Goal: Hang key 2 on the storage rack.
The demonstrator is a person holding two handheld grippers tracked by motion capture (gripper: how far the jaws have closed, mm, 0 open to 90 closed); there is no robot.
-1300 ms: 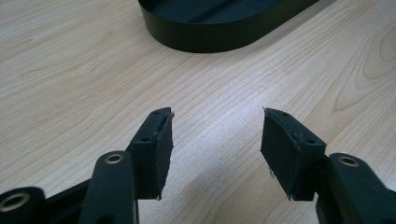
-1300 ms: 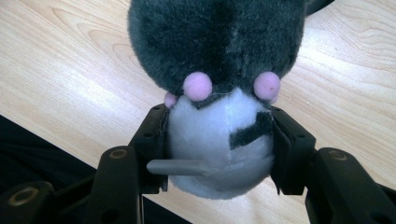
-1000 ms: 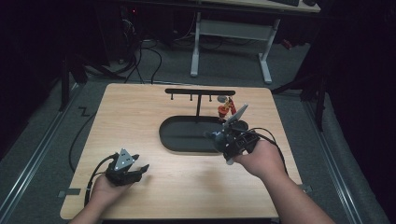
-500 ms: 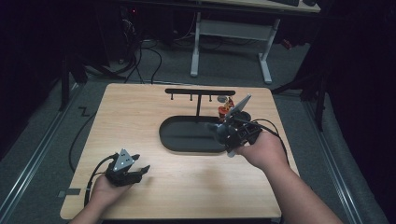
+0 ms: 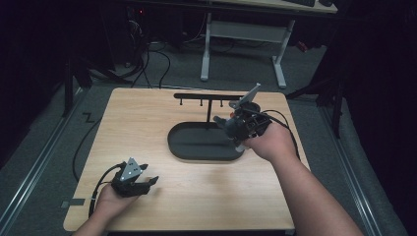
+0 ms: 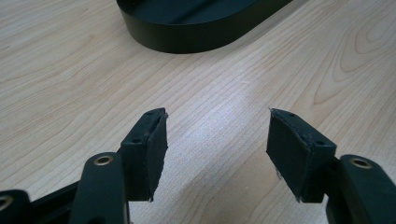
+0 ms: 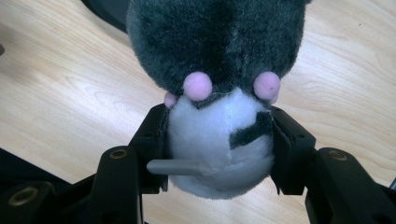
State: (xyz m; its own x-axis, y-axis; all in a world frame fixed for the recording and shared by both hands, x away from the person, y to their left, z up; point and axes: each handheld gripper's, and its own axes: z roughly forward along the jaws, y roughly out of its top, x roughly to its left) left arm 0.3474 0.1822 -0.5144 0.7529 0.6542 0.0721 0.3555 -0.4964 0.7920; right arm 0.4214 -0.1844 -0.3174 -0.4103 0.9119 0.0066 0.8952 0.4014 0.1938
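Right tongs [image 7: 217, 149] clamp a grey-and-white plush toy [image 7: 219, 84] above the black oval tray [image 5: 196, 147]; left tongs [image 6: 217, 154], just opening, stand apart and empty over the worktop [image 5: 147, 123].

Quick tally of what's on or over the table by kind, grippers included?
Grippers: 2 (left gripper, open and empty; right gripper, shut on the toy)
Plush toy: 1, grey and white
Black tray: 1
Black hook rack: 1
Total: 5
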